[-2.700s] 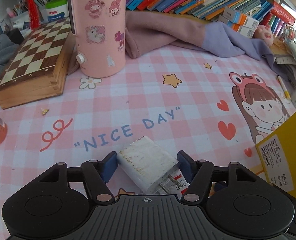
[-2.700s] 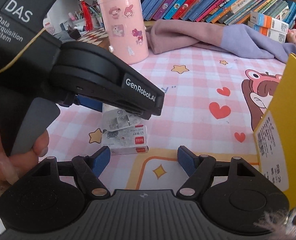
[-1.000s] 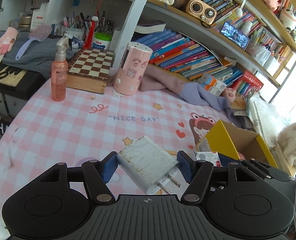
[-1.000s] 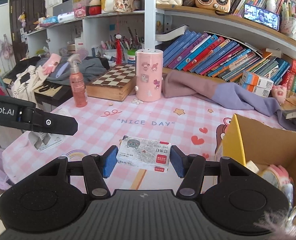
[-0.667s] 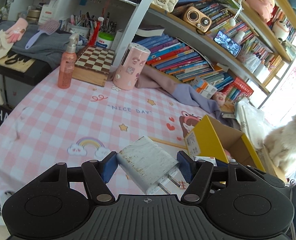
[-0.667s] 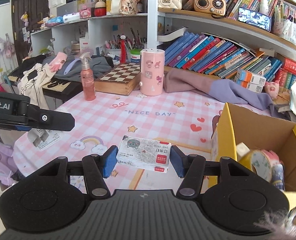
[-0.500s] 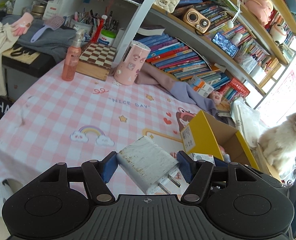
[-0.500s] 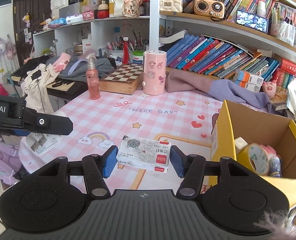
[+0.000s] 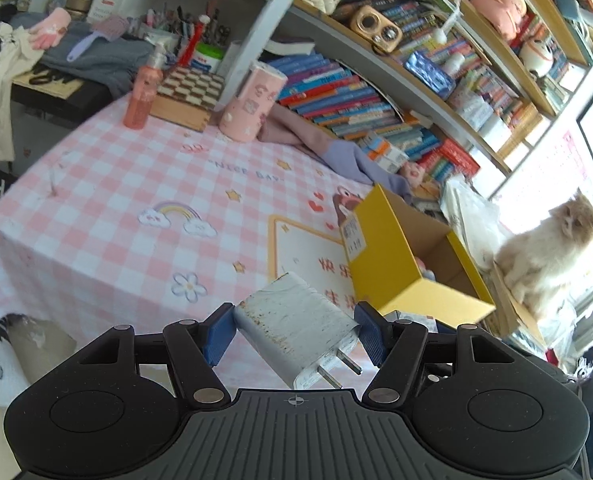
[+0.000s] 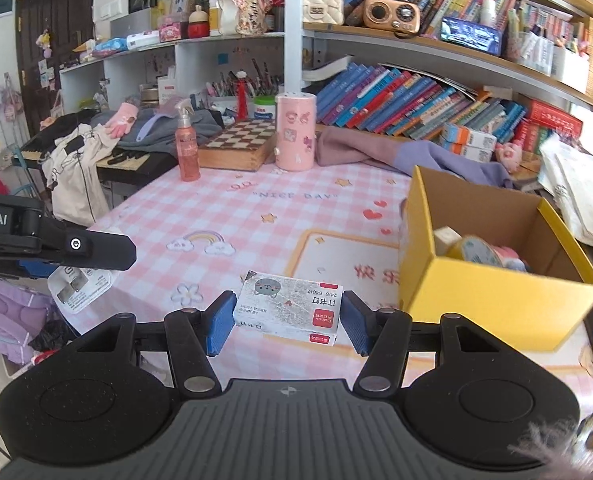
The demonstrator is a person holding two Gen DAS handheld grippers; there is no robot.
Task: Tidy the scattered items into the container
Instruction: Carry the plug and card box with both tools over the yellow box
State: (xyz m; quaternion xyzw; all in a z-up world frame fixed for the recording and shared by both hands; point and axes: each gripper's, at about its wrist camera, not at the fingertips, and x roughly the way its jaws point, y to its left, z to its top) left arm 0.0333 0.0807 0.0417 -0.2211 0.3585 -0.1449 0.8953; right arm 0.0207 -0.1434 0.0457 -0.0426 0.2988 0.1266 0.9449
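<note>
Your left gripper (image 9: 294,330) is clamped on the charger (image 9: 296,326) at lower centre of its frame, prongs pointing lower right. Your right gripper (image 10: 282,318) grips the staple box (image 10: 288,307), held above the table (image 10: 232,216). The yellow box (image 10: 492,300) sits at right of the right wrist frame, tape (image 10: 478,251) inside.

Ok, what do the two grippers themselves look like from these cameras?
Both match: the left gripper and right gripper have matte black bodies with a ribbed centre, round side discs, silver pivot pins and blue pads on the fingers. The left's side shows white "bot.AI" lettering. No cables or sleeves visible.
</note>
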